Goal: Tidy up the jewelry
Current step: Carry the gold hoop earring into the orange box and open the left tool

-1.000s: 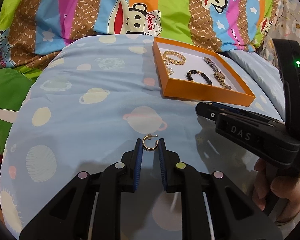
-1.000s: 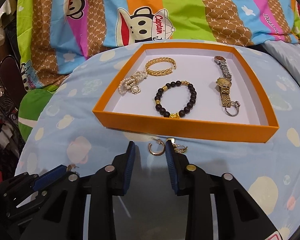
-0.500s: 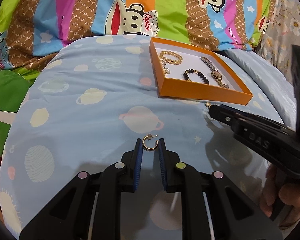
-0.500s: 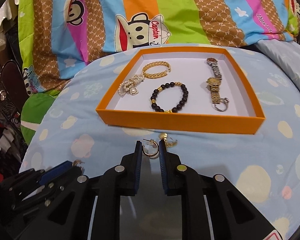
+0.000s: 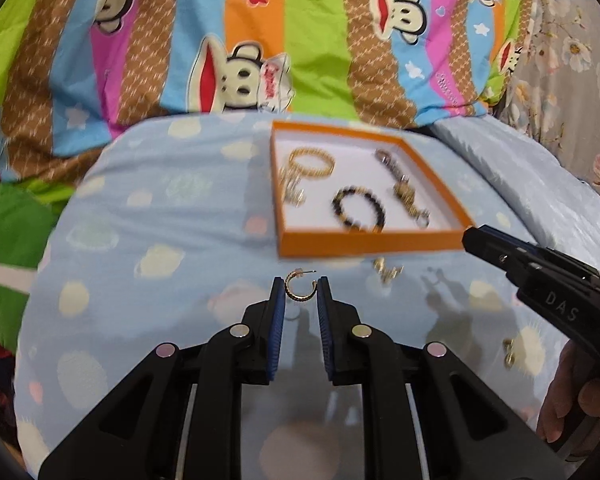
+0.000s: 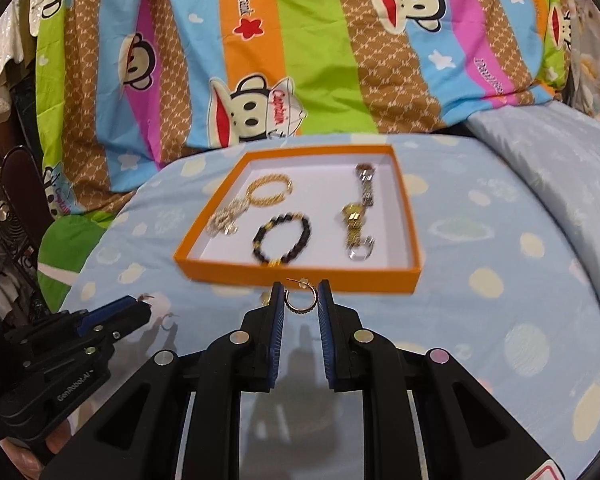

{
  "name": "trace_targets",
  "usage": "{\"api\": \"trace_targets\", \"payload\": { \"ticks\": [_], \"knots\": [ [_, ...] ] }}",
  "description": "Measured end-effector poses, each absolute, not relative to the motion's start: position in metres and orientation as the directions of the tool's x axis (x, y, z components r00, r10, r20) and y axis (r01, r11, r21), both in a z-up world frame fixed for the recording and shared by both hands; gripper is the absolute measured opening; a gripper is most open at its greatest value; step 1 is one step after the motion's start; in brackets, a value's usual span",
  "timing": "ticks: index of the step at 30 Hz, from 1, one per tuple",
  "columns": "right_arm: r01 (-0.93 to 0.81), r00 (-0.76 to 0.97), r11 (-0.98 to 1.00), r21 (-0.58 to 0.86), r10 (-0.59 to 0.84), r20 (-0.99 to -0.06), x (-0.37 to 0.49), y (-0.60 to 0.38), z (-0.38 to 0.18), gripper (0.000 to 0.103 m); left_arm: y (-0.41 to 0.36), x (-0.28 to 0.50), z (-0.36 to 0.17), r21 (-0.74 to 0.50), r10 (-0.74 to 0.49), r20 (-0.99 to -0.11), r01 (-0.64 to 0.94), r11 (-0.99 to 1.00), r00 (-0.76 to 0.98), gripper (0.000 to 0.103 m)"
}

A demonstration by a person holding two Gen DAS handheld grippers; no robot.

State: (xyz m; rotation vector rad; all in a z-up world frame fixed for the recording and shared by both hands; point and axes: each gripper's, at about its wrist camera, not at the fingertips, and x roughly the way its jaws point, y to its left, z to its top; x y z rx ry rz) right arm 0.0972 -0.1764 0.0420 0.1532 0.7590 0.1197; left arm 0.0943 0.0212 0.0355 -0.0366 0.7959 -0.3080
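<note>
In the left wrist view my left gripper (image 5: pixel 301 294) is shut on a small gold hoop earring (image 5: pixel 300 291), held above the blue bedsheet, short of the orange tray (image 5: pixel 364 246). My right gripper (image 6: pixel 300 300) is shut on a second gold hoop earring (image 6: pixel 299 302), right in front of the tray's front wall (image 6: pixel 300 274). In the tray lie a gold bangle (image 6: pixel 269 193), a pearl bracelet (image 6: pixel 224 220), a black bead bracelet (image 6: pixel 282 240) and a gold watch (image 6: pixel 356 216). Each gripper shows in the other's view: the right gripper (image 5: pixel 470 237) at right, the left gripper (image 6: pixel 144 306) at lower left.
Loose gold earrings lie on the planet-print sheet (image 5: pixel 160 240): one pair (image 5: pixel 386 271) just before the tray, another piece (image 5: pixel 510 354) nearer, under the right gripper. A striped monkey-print quilt (image 6: pixel 300 60) rises behind the tray. A hand (image 5: pixel 572 408) grips the right handle.
The right gripper's jaws closed on the hoop earring and lifted it off the sheet. The left gripper rose with its earring, and the tray now sits nearer the middle of its view.
</note>
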Motion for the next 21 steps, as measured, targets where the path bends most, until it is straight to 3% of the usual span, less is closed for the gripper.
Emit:
{"api": "trace_targets", "payload": {
  "ticks": [8,21],
  "knots": [
    [-0.037,0.719,0.979,0.201,0.166,-0.675,0.167,-0.198,0.048,0.016,-0.018,0.162,0.063,-0.147,-0.338,-0.651,0.325,0.934,0.679,0.016],
    [-0.033,0.666,0.983,0.181,0.157,-0.729,0.257,-0.2,0.027,0.016,-0.067,0.249,0.032,-0.146,-0.334,-0.725,0.34,0.929,0.603,0.015]
  ]
}}
